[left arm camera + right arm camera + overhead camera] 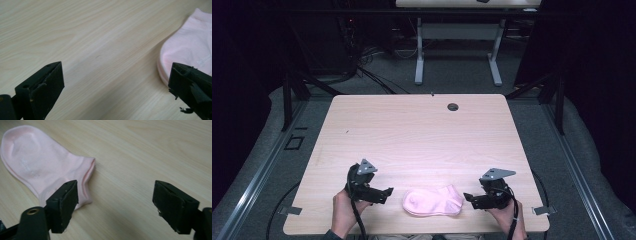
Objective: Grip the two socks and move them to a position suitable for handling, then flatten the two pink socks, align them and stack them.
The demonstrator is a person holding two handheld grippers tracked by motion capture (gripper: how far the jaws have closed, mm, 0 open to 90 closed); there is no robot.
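The pink ankle sock (433, 201) lying between the left gripper (388, 192) and the right gripper (468, 198) is soft, matt knitted cloth, with a fine ribbed edge at its opening on the side nearer the right gripper. The table (412, 130) under both grippers has a pale wood-grain top, smooth with a faint sheen. Both grippers' jaws look like matt black plastic with rough, slightly frayed edges at the pad faces, and each gripper carries a flat grey plate of dull metal look on top.
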